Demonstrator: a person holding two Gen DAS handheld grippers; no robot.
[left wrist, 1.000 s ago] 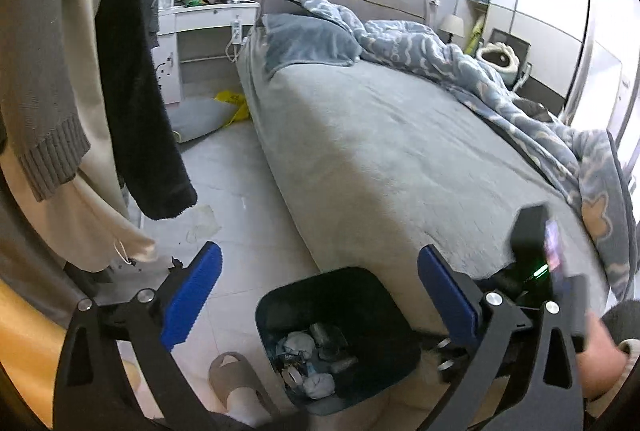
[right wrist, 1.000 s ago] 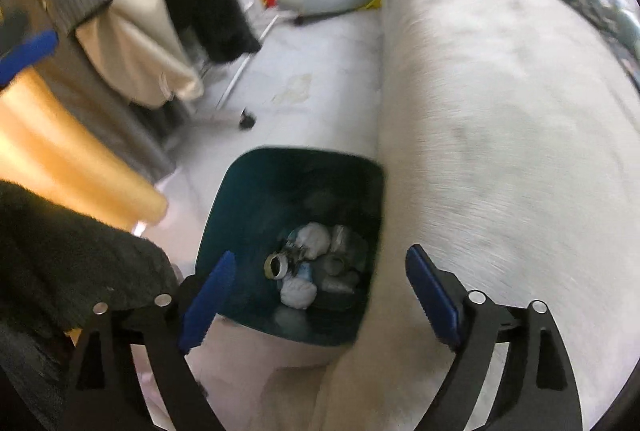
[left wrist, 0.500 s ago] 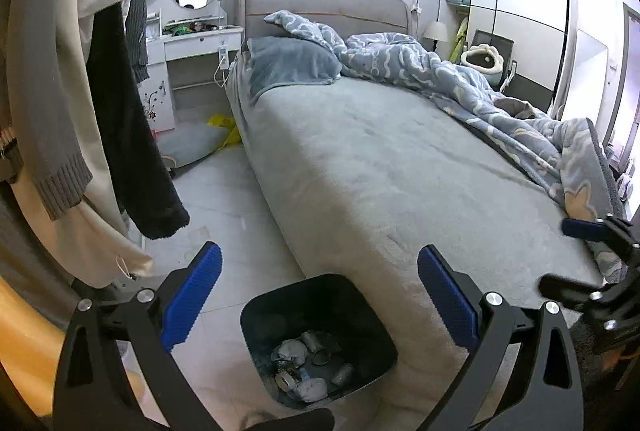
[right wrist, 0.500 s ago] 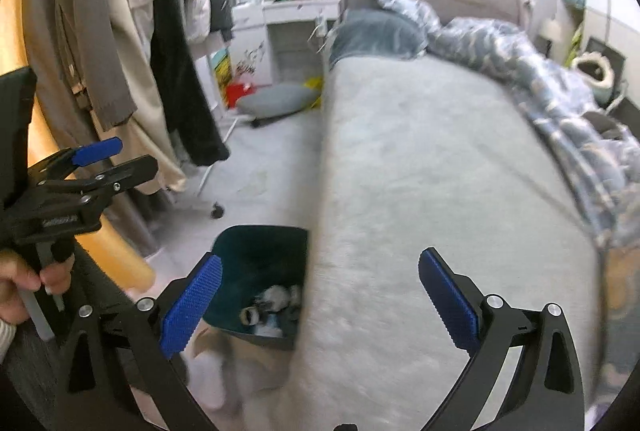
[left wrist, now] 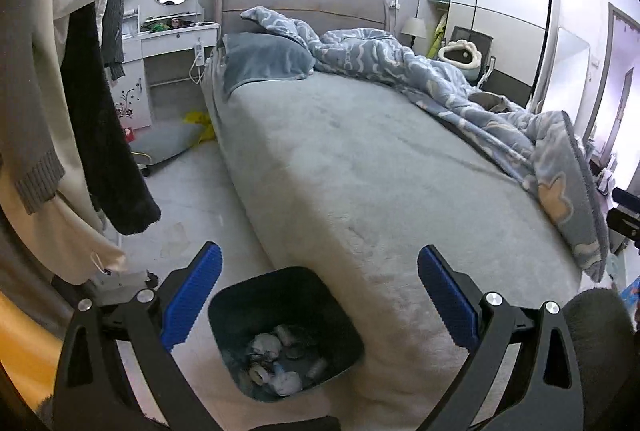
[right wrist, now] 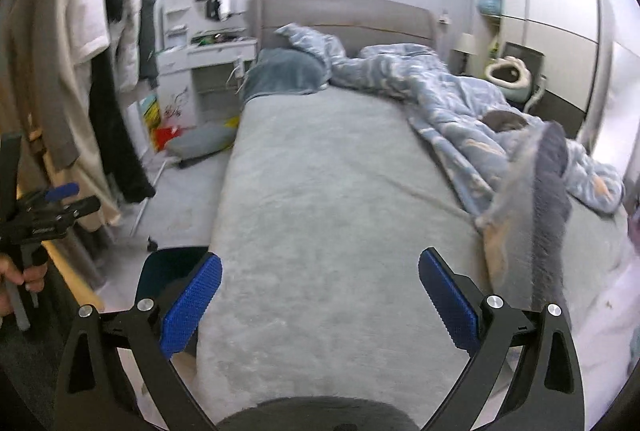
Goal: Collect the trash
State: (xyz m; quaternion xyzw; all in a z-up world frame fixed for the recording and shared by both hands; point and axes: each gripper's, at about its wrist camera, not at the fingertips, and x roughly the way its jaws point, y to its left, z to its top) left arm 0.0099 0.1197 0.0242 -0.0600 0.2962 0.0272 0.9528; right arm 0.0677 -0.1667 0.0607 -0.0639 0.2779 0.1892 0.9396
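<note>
A dark teal trash bin stands on the floor against the bed's near left corner, with several crumpled scraps inside. My left gripper is open and empty, held above the bin. My right gripper is open and empty over the grey bed. In the right wrist view the bin shows partly behind my left finger, and the left gripper appears at the left edge in a hand.
A rumpled blue duvet covers the bed's right side. Hanging clothes crowd the left. A grey cushion and yellow item lie on the floor by a white dressing table. A wardrobe stands at the back right.
Both grippers have risen and tilted up from the bin toward the bed. The right gripper swung right, so the bin slid to its lower left. Both stayed open.
</note>
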